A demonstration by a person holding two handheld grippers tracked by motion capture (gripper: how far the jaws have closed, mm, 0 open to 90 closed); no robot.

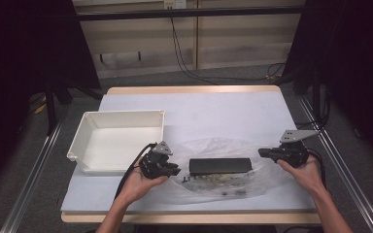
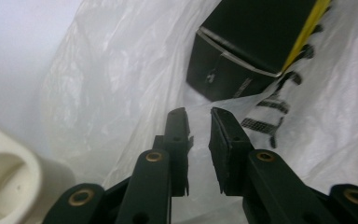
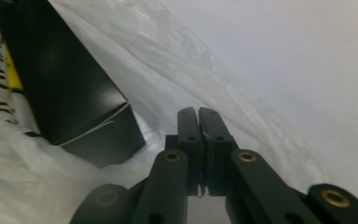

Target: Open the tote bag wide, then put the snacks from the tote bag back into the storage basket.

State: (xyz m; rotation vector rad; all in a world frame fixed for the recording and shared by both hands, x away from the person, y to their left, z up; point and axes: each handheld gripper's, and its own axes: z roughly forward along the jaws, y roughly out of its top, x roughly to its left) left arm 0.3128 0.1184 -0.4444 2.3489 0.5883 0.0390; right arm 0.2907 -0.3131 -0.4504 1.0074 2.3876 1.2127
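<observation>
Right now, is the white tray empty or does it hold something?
Empty. The high view shows the white tray with a bare floor; the black box lies outside it, on the plastic bag.

A black box (image 1: 220, 165) with a yellow edge stripe lies on a clear, whitish plastic bag (image 1: 233, 182) bearing black print, perhaps lettering. Left of it sits a white tray (image 1: 119, 140). The table (image 1: 213, 109) is pale blue-grey with tan edging.

High view overhead facing forward, gripper views close, both sharing black box (image 2: 256, 42)
</observation>
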